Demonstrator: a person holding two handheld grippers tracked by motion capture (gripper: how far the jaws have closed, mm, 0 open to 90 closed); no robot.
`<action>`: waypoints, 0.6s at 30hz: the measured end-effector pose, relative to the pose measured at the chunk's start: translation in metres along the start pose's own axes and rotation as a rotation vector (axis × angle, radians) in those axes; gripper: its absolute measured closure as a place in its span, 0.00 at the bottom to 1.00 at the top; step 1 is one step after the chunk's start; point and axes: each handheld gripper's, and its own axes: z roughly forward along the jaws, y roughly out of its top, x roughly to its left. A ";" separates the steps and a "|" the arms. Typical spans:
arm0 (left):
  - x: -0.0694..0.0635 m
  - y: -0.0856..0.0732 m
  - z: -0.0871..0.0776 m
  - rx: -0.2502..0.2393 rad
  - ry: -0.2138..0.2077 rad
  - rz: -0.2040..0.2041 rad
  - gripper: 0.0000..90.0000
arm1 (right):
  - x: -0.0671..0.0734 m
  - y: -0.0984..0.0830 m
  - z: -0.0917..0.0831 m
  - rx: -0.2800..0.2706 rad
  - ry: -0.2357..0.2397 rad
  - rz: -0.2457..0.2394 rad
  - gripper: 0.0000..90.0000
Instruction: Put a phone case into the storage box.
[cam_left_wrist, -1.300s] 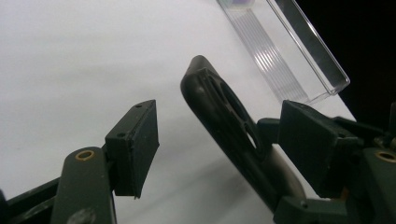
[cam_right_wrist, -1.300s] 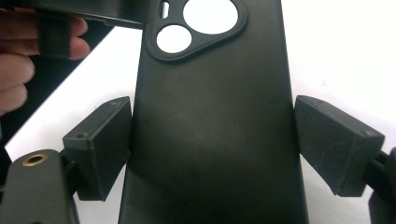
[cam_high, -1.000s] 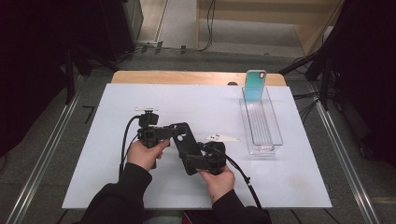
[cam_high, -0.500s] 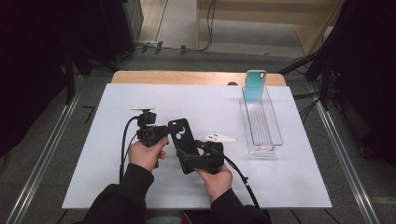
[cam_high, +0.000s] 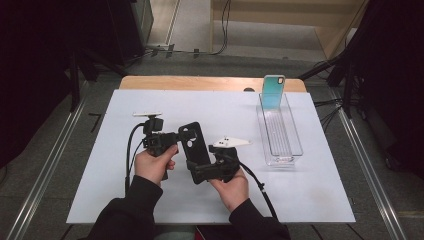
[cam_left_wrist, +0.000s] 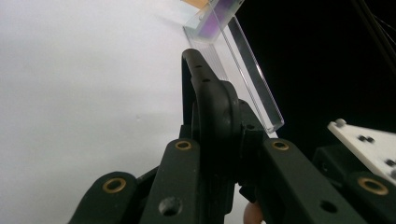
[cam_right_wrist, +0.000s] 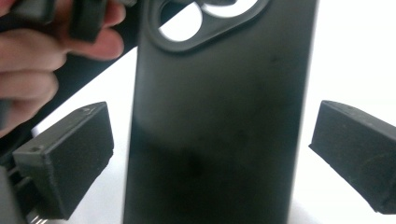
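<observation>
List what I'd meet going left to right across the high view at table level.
Left gripper → black phone case → right gripper → clear tray, with a teal phone case standing at its far end.

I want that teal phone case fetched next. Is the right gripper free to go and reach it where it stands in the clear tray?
Probably yes. The right gripper has just opened, its pads clear of the black case, which the left gripper clamps. White table lies bare between it and the teal case, upright at the clear tray's far end.
</observation>
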 end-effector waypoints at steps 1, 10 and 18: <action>-0.001 0.001 -0.001 -0.004 0.000 0.007 0.92 | -0.002 0.002 0.000 0.016 0.014 0.001 0.00; -0.003 0.001 -0.005 -0.035 0.031 0.094 0.91 | -0.015 0.015 -0.011 0.134 0.025 -0.026 0.00; -0.001 -0.004 -0.003 -0.055 0.075 0.147 0.91 | -0.022 0.018 -0.026 0.183 0.037 -0.068 0.00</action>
